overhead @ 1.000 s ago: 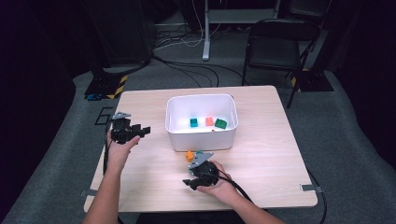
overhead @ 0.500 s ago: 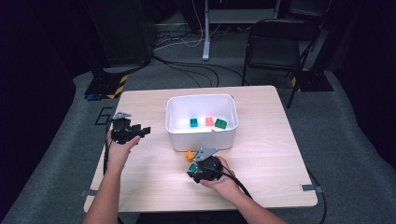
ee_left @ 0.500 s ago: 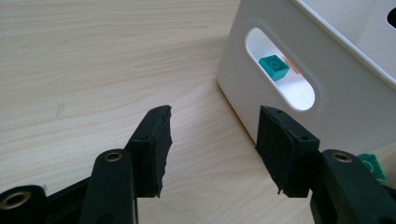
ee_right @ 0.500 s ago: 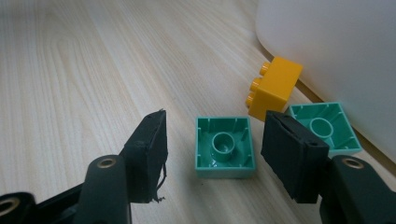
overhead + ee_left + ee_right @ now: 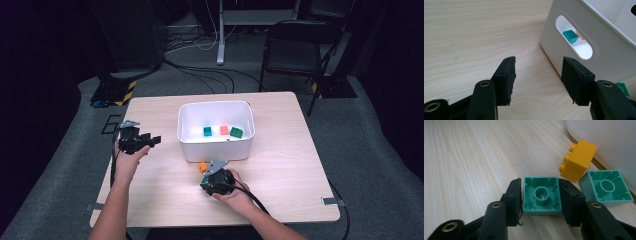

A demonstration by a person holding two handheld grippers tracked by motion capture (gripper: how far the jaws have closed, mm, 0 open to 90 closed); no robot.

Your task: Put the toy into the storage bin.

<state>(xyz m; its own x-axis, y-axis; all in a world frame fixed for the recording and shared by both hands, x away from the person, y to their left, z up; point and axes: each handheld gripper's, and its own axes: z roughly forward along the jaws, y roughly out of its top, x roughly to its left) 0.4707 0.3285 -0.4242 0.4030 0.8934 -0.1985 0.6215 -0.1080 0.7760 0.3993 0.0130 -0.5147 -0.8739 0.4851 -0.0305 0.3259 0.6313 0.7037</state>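
A mint-green brick (image 5: 542, 196) lies upside down on the table, hollow side up. My right gripper (image 5: 540, 182) has just been closing and its pads press on the brick's two sides. Just past it lie a yellow-orange brick (image 5: 577, 161) on its side and a second mint-green brick (image 5: 607, 187), also upside down. In the high view the right gripper (image 5: 215, 180) sits in front of the white bin (image 5: 215, 150), with the orange brick (image 5: 202, 166) beside it. My left gripper (image 5: 137, 140) rests left of the bin, open and empty (image 5: 539, 61).
The white bin (image 5: 599, 50) holds a teal brick (image 5: 207, 131), an orange-red brick (image 5: 224, 130) and a green brick (image 5: 236, 132). Its handle slot shows the teal brick (image 5: 571, 36). Bare wooden table (image 5: 290, 170) lies to the right. A chair (image 5: 292, 50) stands beyond the table.
The right hand has edged a little toward the bin and turned slightly over the bricks. The left hand has stayed where it was.
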